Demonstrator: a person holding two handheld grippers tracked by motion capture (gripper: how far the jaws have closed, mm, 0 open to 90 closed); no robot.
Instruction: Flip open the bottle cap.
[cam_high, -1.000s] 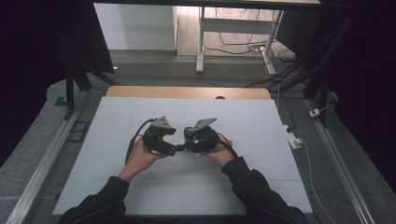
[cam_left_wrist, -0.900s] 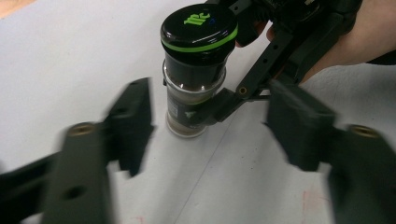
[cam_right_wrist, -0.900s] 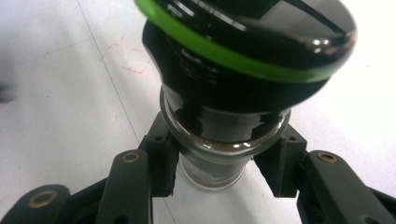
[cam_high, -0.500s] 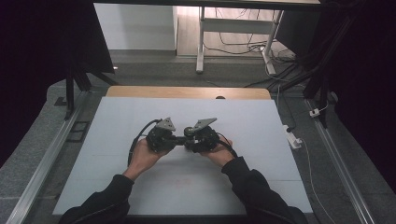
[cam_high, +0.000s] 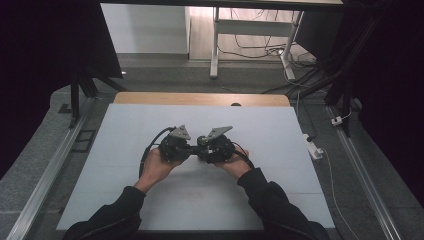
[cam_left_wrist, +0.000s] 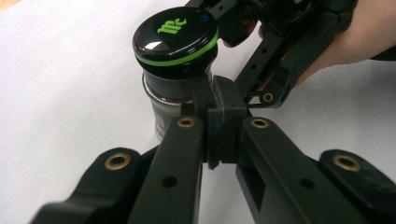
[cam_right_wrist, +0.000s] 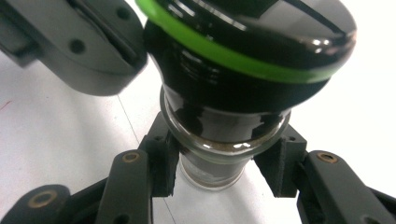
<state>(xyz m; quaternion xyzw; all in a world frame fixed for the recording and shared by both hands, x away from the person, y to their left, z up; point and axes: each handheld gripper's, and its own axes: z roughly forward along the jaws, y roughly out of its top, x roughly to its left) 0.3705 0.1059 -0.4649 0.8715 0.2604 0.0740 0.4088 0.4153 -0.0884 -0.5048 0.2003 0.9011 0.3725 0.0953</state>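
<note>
Left tongs (cam_left_wrist: 219, 123) closed beside jar (cam_left_wrist: 175, 70)

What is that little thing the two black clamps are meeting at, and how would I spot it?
Look mid-table, where both hands meet. There stands a small glass jar. Its glossy black lid has a bright green ring.

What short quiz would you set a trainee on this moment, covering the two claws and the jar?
1. True or false: the right claw grips the jar by its glass body, below the lid.
2. What colour is the ring around the black lid? A red, B green, C white.
3. What does the left claw hold?
Key: 1 true; 2 B; 3 nothing, it is shut empty beside the jar.
</note>
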